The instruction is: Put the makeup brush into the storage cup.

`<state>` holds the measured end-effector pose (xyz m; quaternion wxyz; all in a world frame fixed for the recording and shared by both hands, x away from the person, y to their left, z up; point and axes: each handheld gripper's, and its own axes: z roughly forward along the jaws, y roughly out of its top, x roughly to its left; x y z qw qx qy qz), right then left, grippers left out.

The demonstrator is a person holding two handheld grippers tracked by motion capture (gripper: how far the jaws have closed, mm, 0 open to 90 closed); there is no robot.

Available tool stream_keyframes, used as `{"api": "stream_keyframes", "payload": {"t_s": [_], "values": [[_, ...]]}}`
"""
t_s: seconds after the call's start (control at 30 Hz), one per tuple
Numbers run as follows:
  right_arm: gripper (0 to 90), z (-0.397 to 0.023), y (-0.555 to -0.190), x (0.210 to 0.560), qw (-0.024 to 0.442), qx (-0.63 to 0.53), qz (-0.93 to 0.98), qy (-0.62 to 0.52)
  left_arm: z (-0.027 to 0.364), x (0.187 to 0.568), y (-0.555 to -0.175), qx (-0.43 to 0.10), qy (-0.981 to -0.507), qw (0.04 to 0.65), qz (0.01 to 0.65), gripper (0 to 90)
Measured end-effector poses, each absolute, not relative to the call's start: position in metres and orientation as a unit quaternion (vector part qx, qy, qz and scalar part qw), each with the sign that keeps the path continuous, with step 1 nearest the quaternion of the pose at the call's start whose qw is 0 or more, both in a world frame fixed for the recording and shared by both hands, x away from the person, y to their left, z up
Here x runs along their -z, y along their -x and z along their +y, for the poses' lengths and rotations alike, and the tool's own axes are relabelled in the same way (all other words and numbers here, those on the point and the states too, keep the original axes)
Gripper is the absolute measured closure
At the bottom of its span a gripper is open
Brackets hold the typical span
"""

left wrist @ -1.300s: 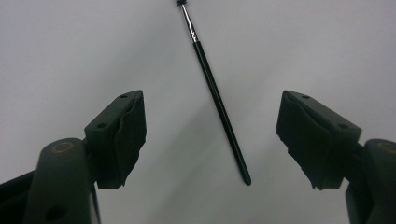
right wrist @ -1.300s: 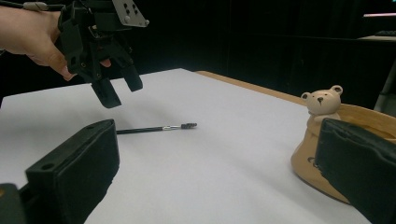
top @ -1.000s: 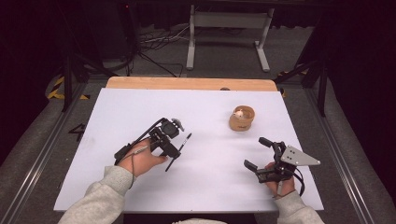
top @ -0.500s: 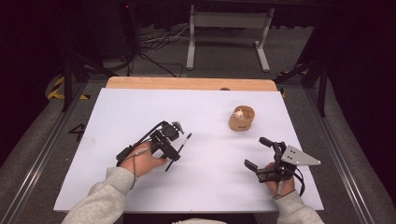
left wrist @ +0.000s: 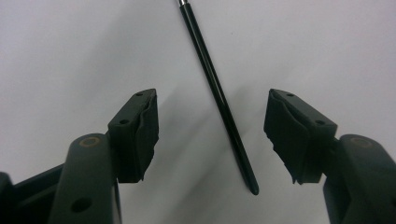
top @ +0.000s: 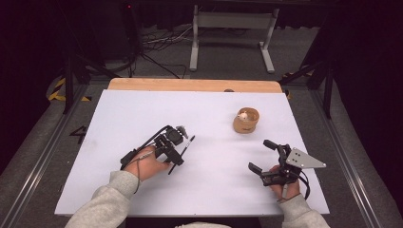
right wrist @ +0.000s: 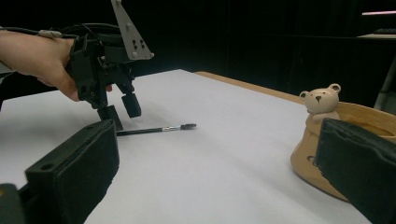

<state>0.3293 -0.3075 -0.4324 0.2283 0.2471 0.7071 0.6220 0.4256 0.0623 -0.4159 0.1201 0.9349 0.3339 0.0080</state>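
White table (top: 142, 118) evenly bright, surroundings dark; soft shadows; near jaws blurred in gripper views; slight grain.

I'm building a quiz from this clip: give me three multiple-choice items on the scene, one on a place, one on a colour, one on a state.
1. Where does the thin brush lie?
A. In the pot
B. Flat on the table, between the left gripper's jaws
C. On the floor

2. What colour is the bear pot?
A. Tan
B. Blue
C. Red

3. How does the left gripper stand?
A. Clamped on the brush
B. Open around it, jaws just closing in
C. Holding the pot

B: the brush lies on the white top between the jaws. A: its wall is tan. B: gaps show beside the brush.
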Motion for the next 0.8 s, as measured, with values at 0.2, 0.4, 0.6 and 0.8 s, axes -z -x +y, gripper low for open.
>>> {"api": "stream_keyframes", "payload": {"t_s": [0.2, 0.4, 0.6, 0.8], "values": [[0.1, -0.3068, -0.3296, 0.4328, 0.225, -0.623, 0.707, -0.246, 0.0622, 0.4192, -0.4262, -0.002, -0.936, 0.122, 0.330, 42.5], [0.1, -0.3061, -0.3294, 0.4326, 0.224, -0.623, 0.709, -0.243, 0.0602, 0.4214, -0.4259, -0.001, -0.937, 0.119, 0.329, 48.3], [0.3, -0.3061, -0.3296, 0.4328, 0.223, -0.623, 0.708, -0.247, 0.0581, 0.4244, -0.4252, -0.001, -0.938, 0.116, 0.327, 52.7], [0.4, -0.3058, -0.3295, 0.4328, 0.225, -0.623, 0.708, -0.247, 0.0581, 0.4238, -0.4249, -0.011, -0.938, 0.113, 0.326, 62.9]]}}
